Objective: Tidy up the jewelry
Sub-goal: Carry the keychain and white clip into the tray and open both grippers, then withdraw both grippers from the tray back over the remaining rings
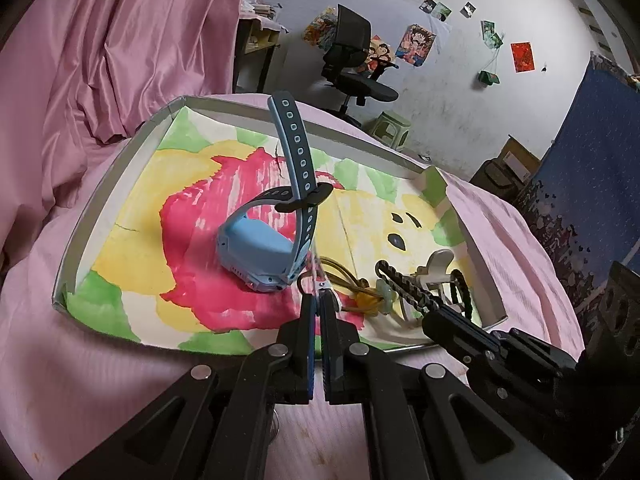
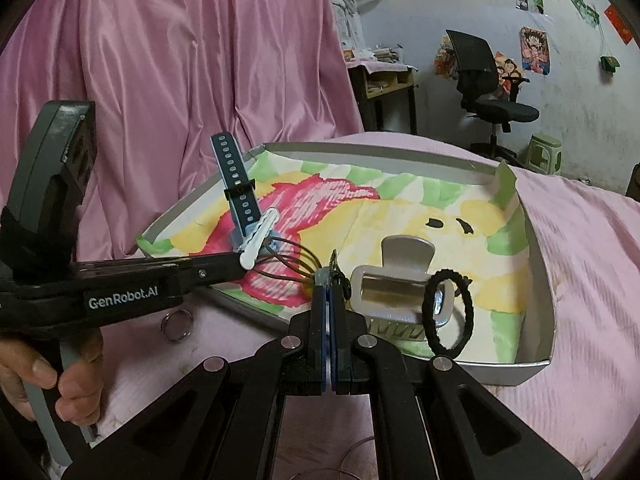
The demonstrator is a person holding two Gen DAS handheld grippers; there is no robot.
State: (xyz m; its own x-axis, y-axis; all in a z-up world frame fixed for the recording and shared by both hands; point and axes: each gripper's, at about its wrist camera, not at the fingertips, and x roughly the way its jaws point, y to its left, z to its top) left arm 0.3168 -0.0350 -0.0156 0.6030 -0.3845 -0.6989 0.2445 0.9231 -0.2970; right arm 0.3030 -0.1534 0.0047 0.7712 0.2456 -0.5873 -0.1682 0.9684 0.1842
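Observation:
A shallow box (image 1: 100, 208) (image 2: 540, 256), lined with a painted sheet, lies on pink bedding. In it are a blue watch (image 1: 256, 248) (image 2: 236, 196) with its strap standing up, a brown cord with yellow and green beads (image 1: 360, 300) (image 2: 288, 260), a silver-white hair claw (image 2: 400, 280) (image 1: 438, 262) and a black hair tie (image 2: 468, 312) leaning on the claw. My left gripper (image 1: 320, 292) (image 2: 240, 261) is shut on a flat white ribbed clip (image 2: 258, 236) beside the watch. My right gripper (image 2: 329, 280) (image 1: 430, 314) is shut on a flat black ribbed clip (image 1: 404, 286) over the cord.
A metal ring (image 2: 178, 324) lies on the bedding just outside the box's near edge. Pink fabric is bunched up behind and to the left of the box. A person's hand (image 2: 60, 376) grips the left tool. An office chair (image 2: 488, 92) and a green stool (image 2: 546, 156) stand far behind.

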